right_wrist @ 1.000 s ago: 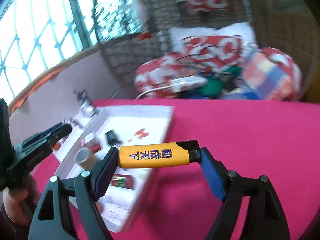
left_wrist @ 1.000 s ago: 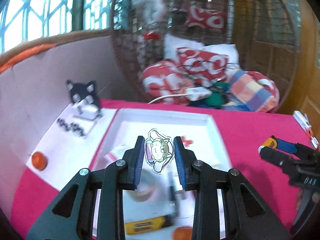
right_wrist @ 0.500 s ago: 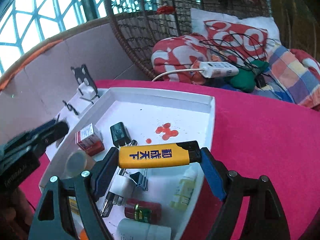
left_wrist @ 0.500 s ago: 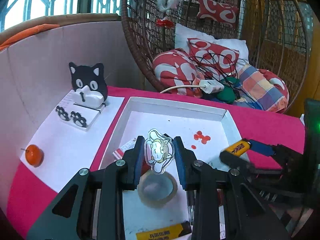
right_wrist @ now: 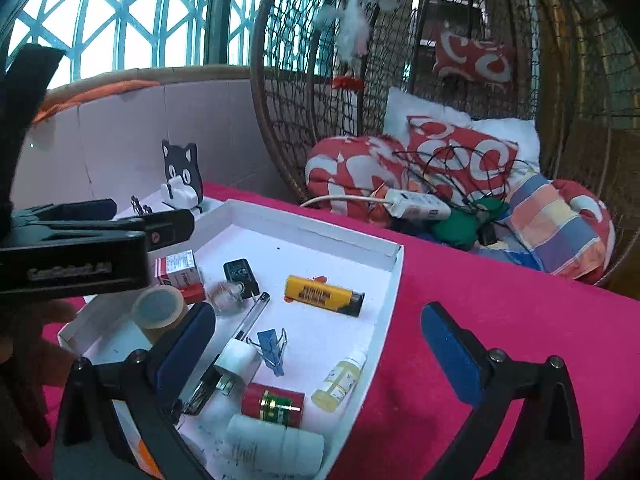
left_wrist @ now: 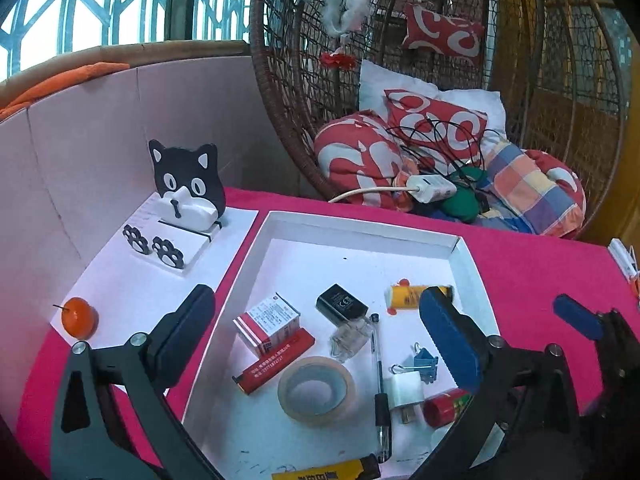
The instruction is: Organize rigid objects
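A white tray [left_wrist: 360, 228] [right_wrist: 312, 232] on the pink table holds several small items. My left gripper [left_wrist: 316, 320] [right_wrist: 148, 213] hangs over its near-left part, jaws opening wide, nothing between them. Below it lie a tape roll [left_wrist: 316, 390], a red-and-white box [left_wrist: 266, 322], a black charger [left_wrist: 342, 304] and a clear piece [left_wrist: 348, 336]. My right gripper [right_wrist: 320, 340] is over the tray's right side, jaws opening and empty. The yellow lighter [right_wrist: 324, 294] [left_wrist: 408, 296] lies flat in the tray just beyond it. One right fingertip [left_wrist: 576, 318] shows at the left wrist view's right edge.
A blue binder clip [right_wrist: 272, 346], red can [right_wrist: 272, 400], small bottle [right_wrist: 340, 380] and pen [left_wrist: 378, 380] crowd the tray's near end. Left of the tray stand a cat-shaped holder [left_wrist: 188, 184] and an orange ball [left_wrist: 80, 318]. A wicker chair [left_wrist: 400, 80] with cushions stands behind.
Both grippers have spread their jaws wide. The yellow lighter left the right gripper and now lies in the tray. The cartoon charm is gone from between the left jaws.
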Tool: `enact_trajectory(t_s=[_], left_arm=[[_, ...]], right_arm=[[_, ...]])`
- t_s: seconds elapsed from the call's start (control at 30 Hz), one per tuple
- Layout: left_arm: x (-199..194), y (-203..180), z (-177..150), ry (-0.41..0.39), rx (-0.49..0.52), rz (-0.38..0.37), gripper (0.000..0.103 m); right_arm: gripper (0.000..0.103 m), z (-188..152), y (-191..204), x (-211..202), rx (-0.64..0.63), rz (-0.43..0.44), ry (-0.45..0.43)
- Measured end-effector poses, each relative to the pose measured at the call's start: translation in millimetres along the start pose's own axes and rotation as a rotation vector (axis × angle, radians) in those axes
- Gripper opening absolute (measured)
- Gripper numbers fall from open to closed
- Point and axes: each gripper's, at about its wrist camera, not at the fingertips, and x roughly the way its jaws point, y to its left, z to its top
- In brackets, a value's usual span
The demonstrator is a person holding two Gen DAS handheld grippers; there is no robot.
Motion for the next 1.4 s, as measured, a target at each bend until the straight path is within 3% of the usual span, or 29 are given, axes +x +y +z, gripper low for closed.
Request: enact_trajectory(t_s=[0.4, 0.53, 0.67, 0.7, 0.8, 0.87, 0.9, 0.93, 1.0, 1.07, 1.13, 1.2, 1.33, 1.4], left_arm=[[-33, -2, 0, -0.034, -0.011, -0.031, 0.103], [-67, -10, 6, -0.107, 0.039, 0.066, 0.103], [-113, -25, 17, -0.212, 0.083, 0.215, 0.103], [-122, -29, 19, -0.230, 0.086, 0.210, 0.103], [-160, -32, 20, -0.290, 0.041, 0.084, 0.103], [-183, -25, 13, -0.320, -0.043, -0.053, 0.103], [-187, -22, 12, -0.309, -0.065, -0.083, 0.103], [-188, -22, 10, -0.268, -0.071, -0.091, 0.103], [-184, -29, 8, -0.187, -0.025, -0.039, 0.103], [-186, -38, -2, -0.172, 0.018, 0.050, 0.103], [-193, -44, -11, -0.170, 0.028, 0.074, 0.103], [-202, -47, -22, -0.161, 0.028, 0.064, 0.103], [-227, -58, -38, -0.181, 0.042, 0.011, 0.103], [-235, -63, -46, -0.188, 0.041, -0.014, 0.103]], right_arm=[[0.103, -9, -16, -24, 0.112, 0.013, -0.033], [0.103, -8, -32, -51, 0.173, 0.017, -0.112], [0.103, 2, -45, -92, 0.193, -0.036, -0.217], [0.103, 5, -49, -107, 0.197, -0.059, -0.262], [0.103, 13, -56, -150, 0.214, -0.127, -0.380], [0.103, 17, -61, -170, 0.234, -0.177, -0.416], [0.103, 19, -63, -177, 0.244, -0.205, -0.416], [0.103, 19, -65, -184, 0.254, -0.228, -0.408], [0.103, 14, -67, -192, 0.270, -0.250, -0.385], [0.103, 6, -66, -199, 0.278, -0.264, -0.352], [0.103, -1, -67, -207, 0.283, -0.281, -0.334], [0.103, -8, -65, -220, 0.309, -0.274, -0.312], [0.103, -24, -58, -257, 0.335, -0.142, -0.372], [0.103, -32, -55, -272, 0.365, -0.164, -0.395]])
